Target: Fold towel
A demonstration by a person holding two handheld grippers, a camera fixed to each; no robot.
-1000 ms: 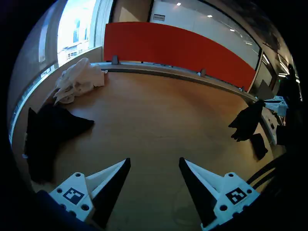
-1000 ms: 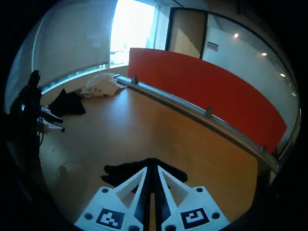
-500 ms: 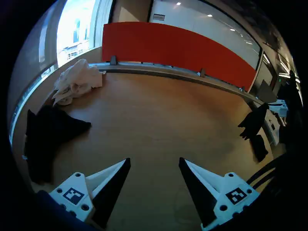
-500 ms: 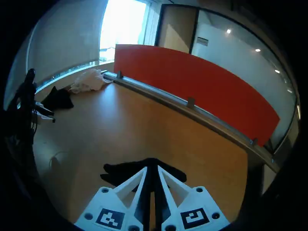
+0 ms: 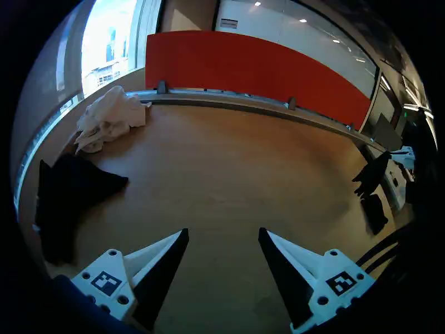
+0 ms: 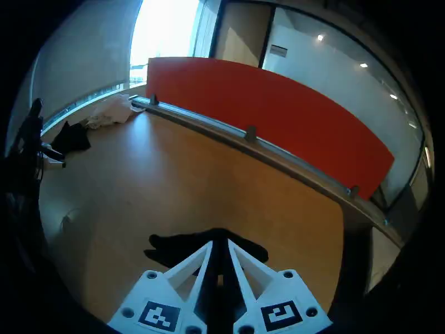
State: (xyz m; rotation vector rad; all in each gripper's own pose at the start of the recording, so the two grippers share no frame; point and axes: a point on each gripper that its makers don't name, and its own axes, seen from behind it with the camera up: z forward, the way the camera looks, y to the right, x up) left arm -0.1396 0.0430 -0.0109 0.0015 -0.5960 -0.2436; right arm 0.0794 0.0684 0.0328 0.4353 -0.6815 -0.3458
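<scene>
Wood-topped bench (image 5: pixel 222 167) lay bare under the left tool (image 5: pixel 222 230), whose two fingers stood wide apart over it with nothing between them. It had hardly stirred over the last second.

The right tool (image 6: pixel 221 243) was the one on the move. Its fingers were pressed together on a black towel (image 6: pixel 178 247), which bunched and spilled out just past the tips. Seen from the left gripper view, that same towel hung limp at the far right end of the bench, and it had slid further right and shrunk a little, so it was being carried away from the left tool and not towards it. From the right gripper view the bench had swung round too, with more bare wood opening ahead.

Further off on the left lay a dark cloth (image 5: pixel 67 195), flat on the wood (another towel, I'd guess, but I couldn't be sure). Beyond it sat a white cloth heap (image 5: pixel 108 114) against the rail, and behind that were the red divider (image 5: pixel 250 67) and the bright window (image 5: pixel 105 50).

To my eye no folding had begun: the towel hung crumpled and needed laying out flat first.
</scene>
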